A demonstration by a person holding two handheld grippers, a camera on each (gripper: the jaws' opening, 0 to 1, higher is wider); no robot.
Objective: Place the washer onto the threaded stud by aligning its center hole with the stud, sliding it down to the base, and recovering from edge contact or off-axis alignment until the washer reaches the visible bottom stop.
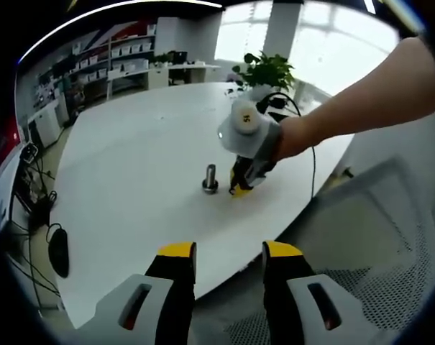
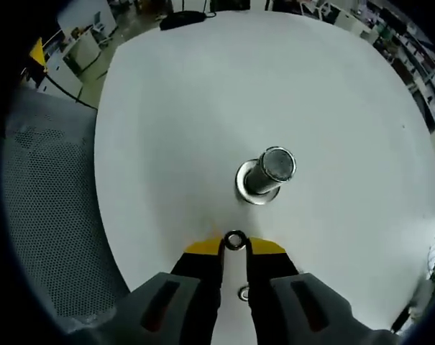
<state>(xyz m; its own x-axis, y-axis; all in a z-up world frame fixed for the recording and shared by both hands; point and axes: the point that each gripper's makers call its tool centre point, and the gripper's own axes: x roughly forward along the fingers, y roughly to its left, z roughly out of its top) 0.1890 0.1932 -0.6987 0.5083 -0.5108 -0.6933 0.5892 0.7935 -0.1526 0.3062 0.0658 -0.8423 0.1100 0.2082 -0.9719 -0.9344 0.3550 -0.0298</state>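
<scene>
A short metal threaded stud (image 1: 210,177) stands upright on its round base on the white table (image 1: 131,158). From above, the stud (image 2: 269,169) is a little ahead and to the right of my right gripper (image 2: 234,246). That gripper's yellow-tipped jaws are shut on a small metal washer (image 2: 234,240), held edge-on just short of the stud's base. Seen from the side, the right gripper (image 1: 241,188) points down at the table just right of the stud, held by a person's hand. My left gripper (image 1: 230,251) hangs open off the table's near edge, holding nothing.
A grey mesh chair (image 1: 390,244) stands beside the table, and its mesh (image 2: 52,208) lies left of the table edge. A potted plant (image 1: 266,70) and a black cable sit at the far side. A second small ring (image 2: 244,292) shows in the gap between the right jaws.
</scene>
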